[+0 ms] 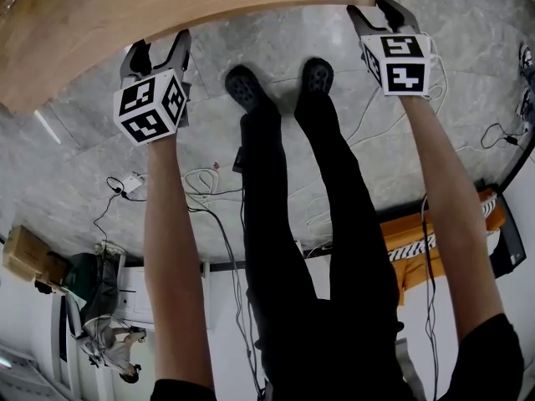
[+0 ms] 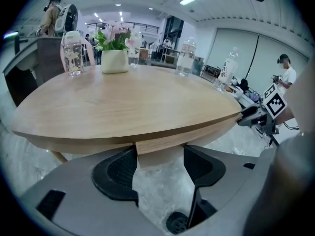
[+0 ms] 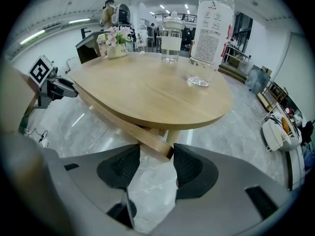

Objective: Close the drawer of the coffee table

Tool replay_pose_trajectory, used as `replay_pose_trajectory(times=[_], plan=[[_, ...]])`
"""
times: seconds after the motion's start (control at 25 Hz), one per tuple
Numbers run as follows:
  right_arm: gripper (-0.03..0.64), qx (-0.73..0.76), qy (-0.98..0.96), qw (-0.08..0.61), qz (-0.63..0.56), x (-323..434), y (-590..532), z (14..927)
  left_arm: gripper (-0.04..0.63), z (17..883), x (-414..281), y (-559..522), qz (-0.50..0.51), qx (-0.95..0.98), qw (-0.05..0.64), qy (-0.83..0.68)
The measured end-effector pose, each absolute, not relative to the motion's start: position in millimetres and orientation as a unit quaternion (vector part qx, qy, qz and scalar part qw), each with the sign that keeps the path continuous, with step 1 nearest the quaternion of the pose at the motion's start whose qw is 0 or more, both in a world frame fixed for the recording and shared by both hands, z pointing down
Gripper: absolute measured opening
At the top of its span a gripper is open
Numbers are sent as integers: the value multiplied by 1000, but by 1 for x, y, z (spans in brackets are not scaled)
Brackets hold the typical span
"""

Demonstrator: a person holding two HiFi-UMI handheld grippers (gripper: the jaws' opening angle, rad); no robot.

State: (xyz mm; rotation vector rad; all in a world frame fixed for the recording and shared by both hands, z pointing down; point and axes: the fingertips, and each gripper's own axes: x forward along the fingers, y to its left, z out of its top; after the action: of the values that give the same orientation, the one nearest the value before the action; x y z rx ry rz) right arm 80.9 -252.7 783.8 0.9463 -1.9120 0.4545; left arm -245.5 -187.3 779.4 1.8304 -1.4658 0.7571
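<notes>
Two grippers are at the near edge of the coffee table (image 1: 100, 32), one per end of the drawer (image 2: 197, 133) front. L gripper (image 2: 160, 156): jaws spread, the drawer's left end sits between them, not clamped. R gripper (image 3: 156, 149): also spread, straddling the right corner. The drawer pokes out from under the top, i.e. not yet shut. Wide spacing prob. so a push goes in square w/o jamming.
</notes>
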Motion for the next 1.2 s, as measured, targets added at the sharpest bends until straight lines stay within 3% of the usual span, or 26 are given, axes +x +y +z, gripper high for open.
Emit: replay_pose_trajectory(times=[1.2], plan=[[210,414,-768,459,165,80,-260,787,299,789,-247,-190,258,685,340,-590]])
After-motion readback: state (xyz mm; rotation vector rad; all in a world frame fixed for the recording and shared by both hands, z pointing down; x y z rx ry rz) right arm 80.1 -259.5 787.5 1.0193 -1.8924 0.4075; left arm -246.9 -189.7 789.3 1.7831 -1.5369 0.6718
